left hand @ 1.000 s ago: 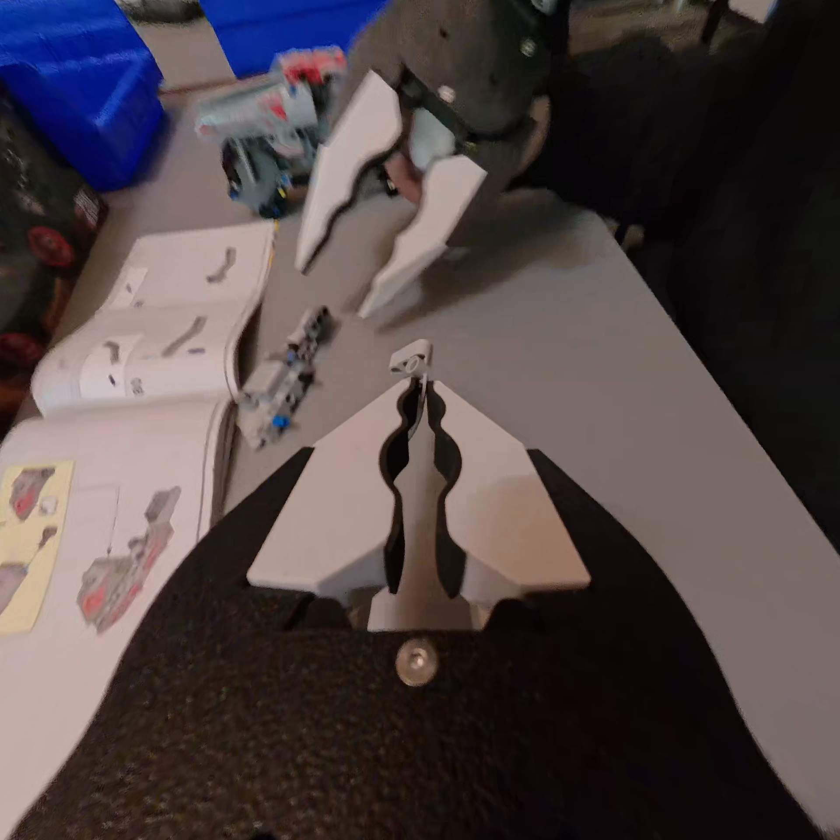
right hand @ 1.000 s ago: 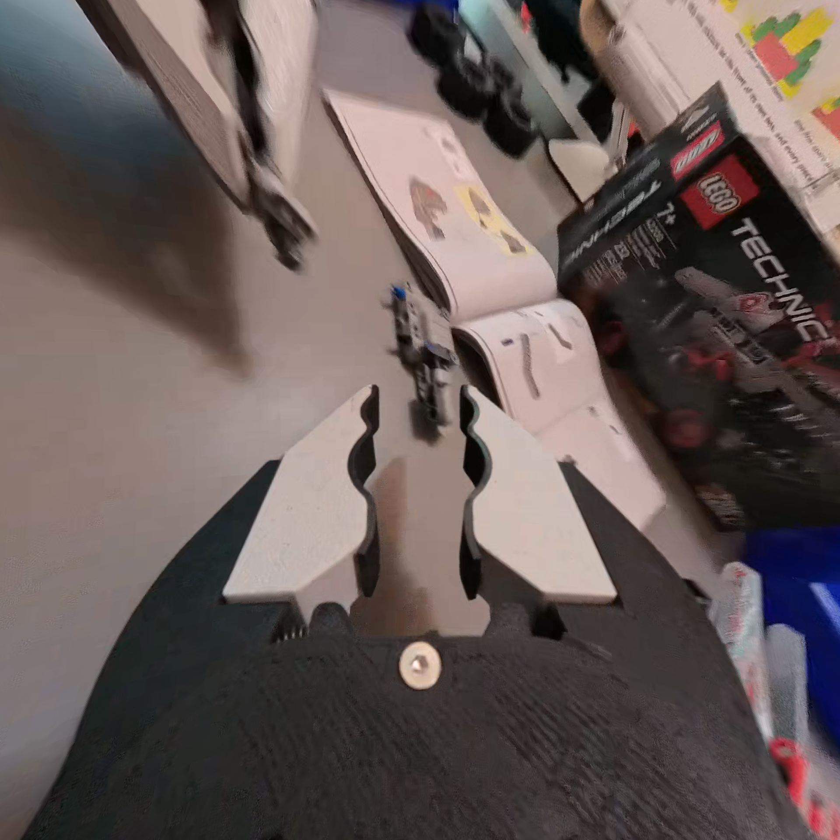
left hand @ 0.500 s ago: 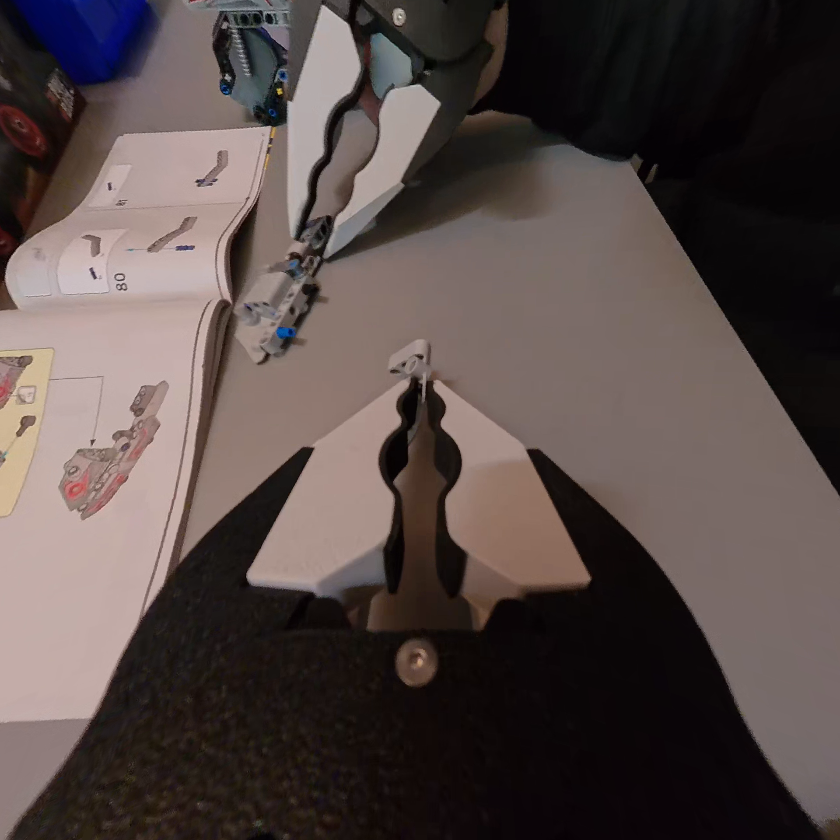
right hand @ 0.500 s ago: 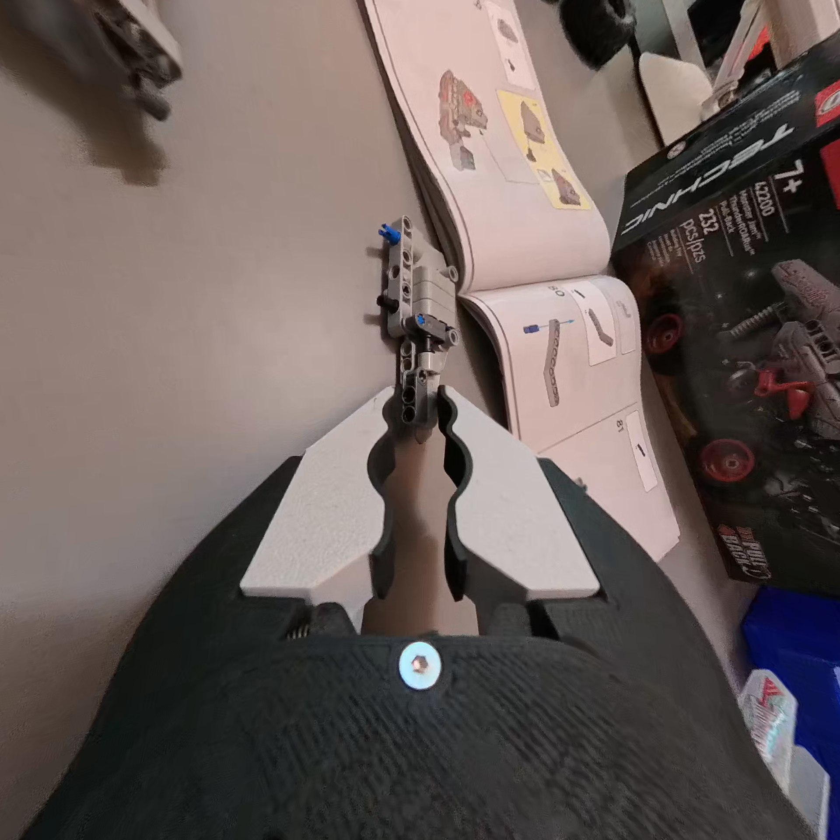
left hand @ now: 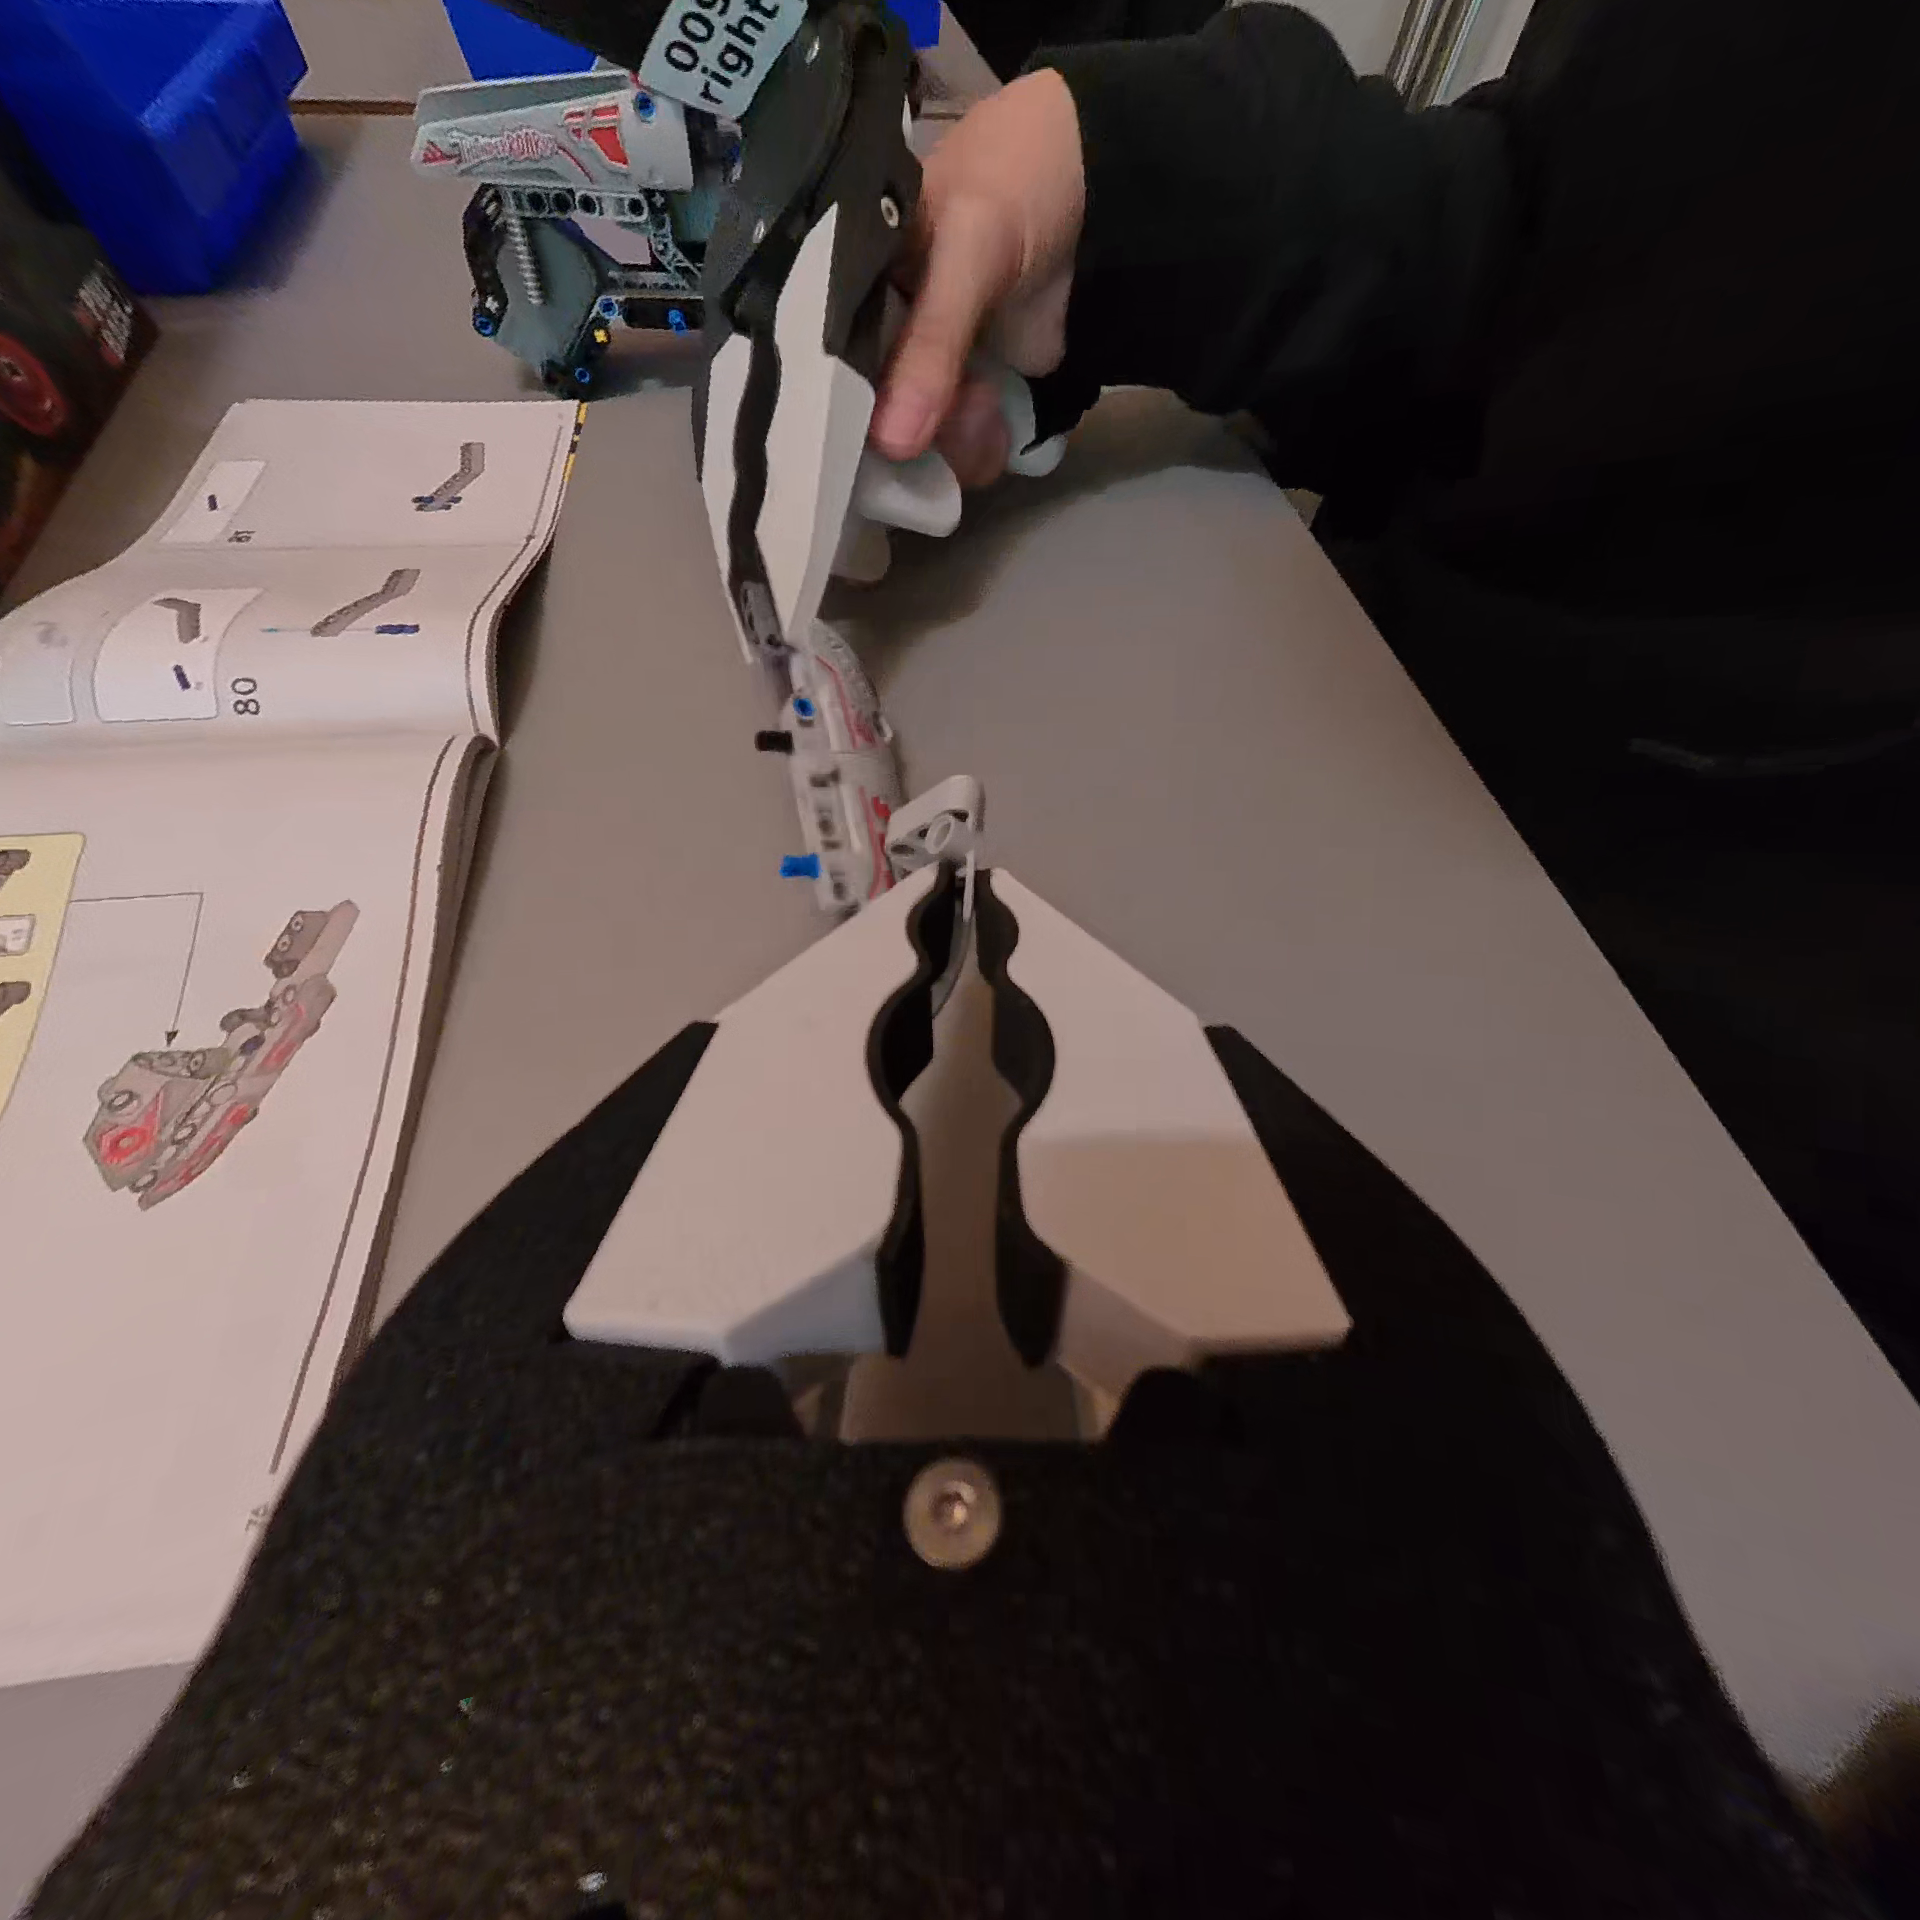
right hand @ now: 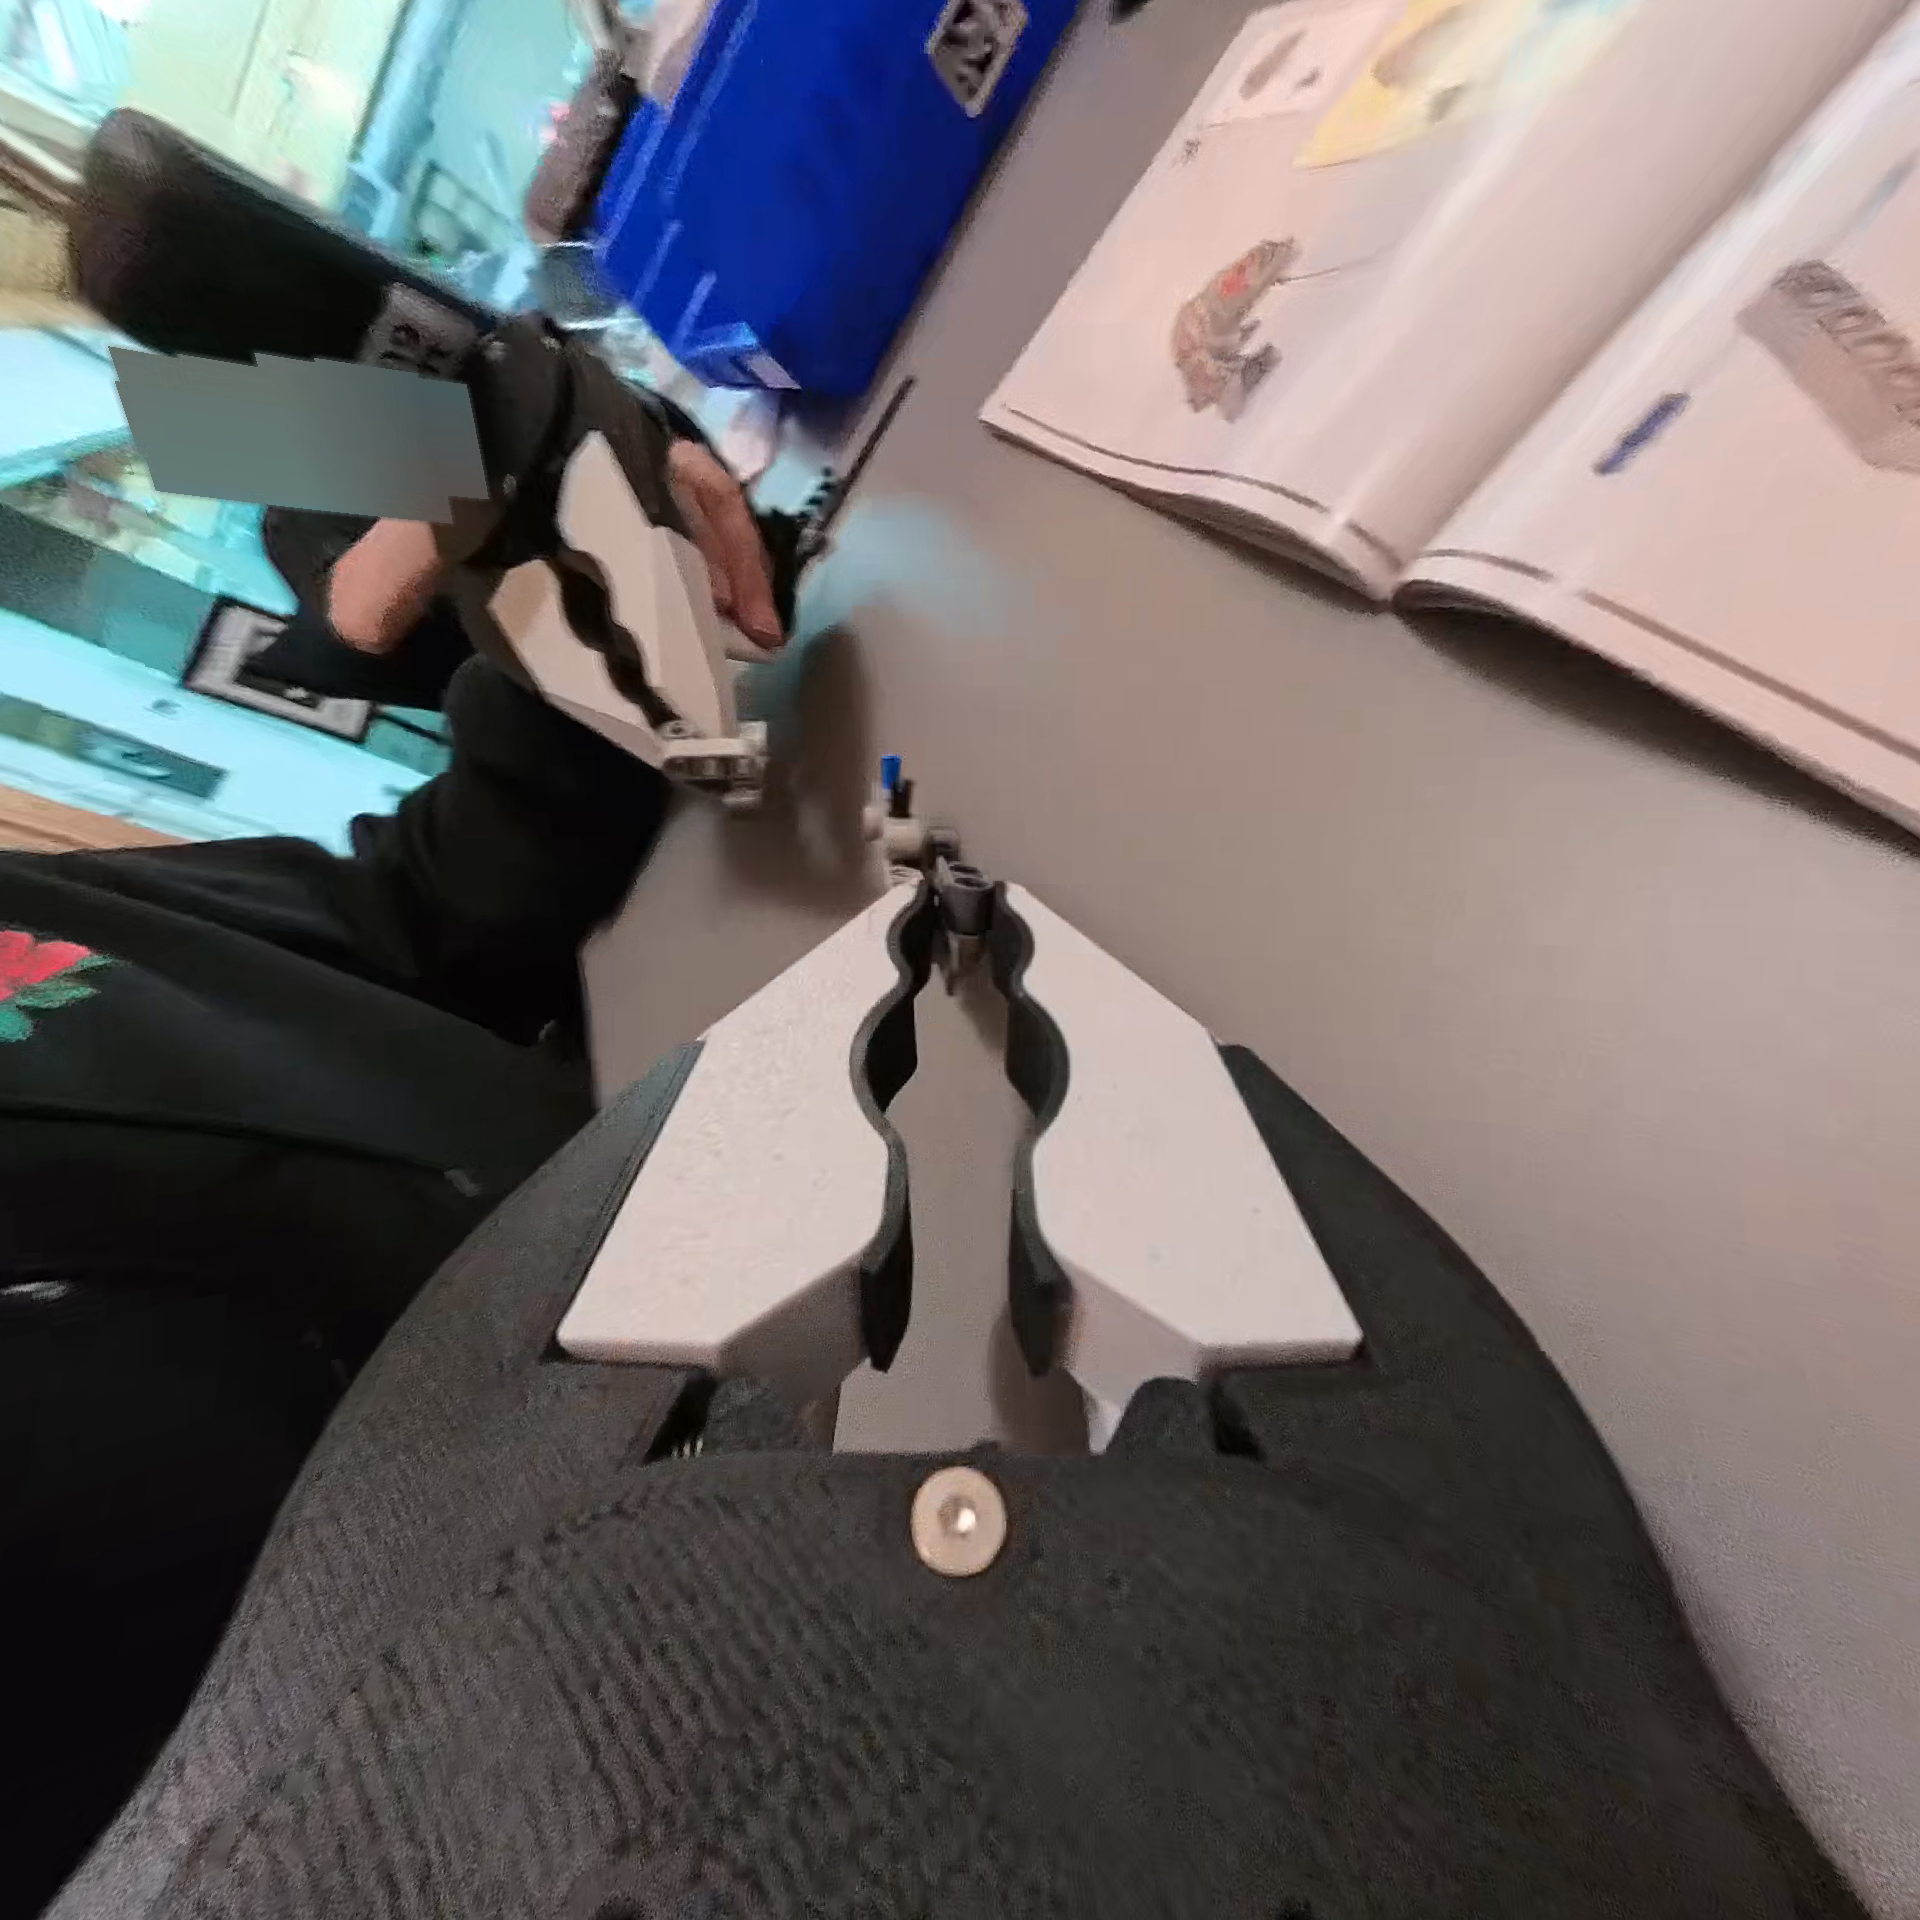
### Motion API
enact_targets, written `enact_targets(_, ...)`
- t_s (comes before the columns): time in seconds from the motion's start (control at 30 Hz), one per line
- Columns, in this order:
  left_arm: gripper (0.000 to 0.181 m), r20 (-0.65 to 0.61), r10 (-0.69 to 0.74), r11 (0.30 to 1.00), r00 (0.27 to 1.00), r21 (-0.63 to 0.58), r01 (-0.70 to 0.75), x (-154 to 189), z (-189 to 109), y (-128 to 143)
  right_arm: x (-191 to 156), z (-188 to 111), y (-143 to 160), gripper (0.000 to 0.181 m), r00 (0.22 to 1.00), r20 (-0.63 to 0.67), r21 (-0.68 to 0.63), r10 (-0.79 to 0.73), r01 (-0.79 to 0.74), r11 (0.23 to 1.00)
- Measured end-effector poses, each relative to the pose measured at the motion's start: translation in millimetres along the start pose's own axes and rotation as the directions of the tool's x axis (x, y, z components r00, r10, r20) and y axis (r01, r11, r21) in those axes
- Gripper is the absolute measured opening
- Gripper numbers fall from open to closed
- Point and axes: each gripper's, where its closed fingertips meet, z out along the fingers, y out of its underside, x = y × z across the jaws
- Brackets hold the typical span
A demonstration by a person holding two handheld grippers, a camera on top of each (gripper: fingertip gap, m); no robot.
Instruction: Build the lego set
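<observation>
1. Left two-finger gripper with white fingers and black wavy pads (left hand: 961, 894) clenched on a small white angled lego connector with round holes (left hand: 935, 826), pinched at the fingertips; the same connector seen from the side in the right wrist view (right hand: 717, 764).
2. Right two-finger gripper of the same build (right hand: 961, 914) clenched on the dark end of a grey lego sub-assembly with red marks and blue pins (left hand: 836, 769); in the left wrist view, pointing down from 12 o'clock (left hand: 764, 613), sub-assembly hanging below it just above the grey tabletop (left hand: 1195, 831).
3. Only in the left wrist view: a larger half-built grey lego vehicle with a spring and blue pins (left hand: 561, 229) at 11 o'clock, a bare hand (left hand: 987, 281) around the right gripper's handle, blue plastic bins (left hand: 156, 125) at 10 o'clock.
4. Only in the right wrist view: a dark garment with a red flower print (right hand: 42, 977) at 9 o'clock, and the left gripper's underside.
5. Open white instruction booklet (left hand: 208, 935) at 9 o'clock in the left wrist view, at 2 o'clock and blurred in the right wrist view (right hand: 1507, 395).
6. Most of the sub-assembly hidden behind the right fingertips in the right wrist view (right hand: 904, 821); contact between connector and sub-assembly not clear.
7. Half a second back: sub-assembly flat on the table beside the booklet, right gripper's fingers not yet closed on its end; now lifted and brought close to the connector.
</observation>
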Motion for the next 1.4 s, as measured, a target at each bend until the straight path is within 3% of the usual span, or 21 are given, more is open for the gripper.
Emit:
enact_targets(0.03, 0.0, 0.001, -0.002, 1.0, 1.0, -0.001, 0.002, -0.7, 0.1, 0.8, 10.5, -0.9, -0.2, 0.011, 0.998, -0.054, 0.004, -0.01, 0.011, 1.0)
enact_targets(0.17, 0.0, 0.011, -0.015, 1.0, 1.0, 0.004, 0.015, -4.1, -0.8, 2.4, 23.8, -3.1, -9.1, 0.014, 0.991, -0.132, 0.055, -0.019, 0.027, 0.998)
enact_targets(0.47, 0.0, 0.021, -0.045, 0.999, 0.999, 0.02, 0.045, -7.6, -3.3, 1.3, 29.0, -12.2, 2.3, 0.047, 0.933, -0.26, -0.094, -0.251, 0.234, 0.968)
enact_targets(0.57, 0.0, 0.023, -0.131, 0.99, 0.991, 0.048, 0.129, -12.6, -3.0, 0.1, 25.2, -12.4, 4.5, 0.056, 0.87, -0.293, -0.167, -0.397, 0.363, 0.917)
enact_targets(0.67, 0.0, -0.002, -0.302, 0.946, 0.953, 0.124, 0.3, -21.2, -6.6, -6.5, 15.5, -6.5, -1.6, 0.06, 0.762, -0.315, -0.19, -0.565, 0.533, 0.825)
enact_targets(0.73, 0.0, -0.056, -0.442, 0.877, 0.895, 0.184, 0.444, -26.3, -9.7, -10.8, 4.3, 0.9, -3.2, 0.06, 0.712, -0.291, -0.179, -0.639, 0.615, 0.768)
enact_targets(0.87, 0.0, -0.168, -0.579, 0.768, 0.798, 0.217, 0.602, -29.9, -10.4, -12.8, -7.5, 14.7, -5.8, 0.062, 0.701, -0.234, -0.16, -0.673, 0.655, 0.738)
enact_targets(1.13, 0.0, -0.274, -0.609, 0.719, 0.744, 0.206, 0.664, -21.3, 0.0, -22.0, -39.1, 35.8, -20.0, 0.039, 0.684, -0.121, -0.003, -0.719, 0.724, 0.69)
enact_targets(1.3, 0.0, -0.331, -0.683, 0.653, 0.651, 0.121, 0.747, -14.1, 15.9, -19.3, -42.4, 37.3, -17.2, 0.025, 0.55, -0.141, -0.033, -0.823, 0.828, 0.56)
enact_targets(1.4, 0.0, -0.384, -0.692, 0.623, 0.611, 0.111, 0.775, -10.7, 16.6, -22.8, -44.2, 40.3, -10.6, 0.035, 0.536, -0.114, -0.023, -0.836, 0.84, 0.542)
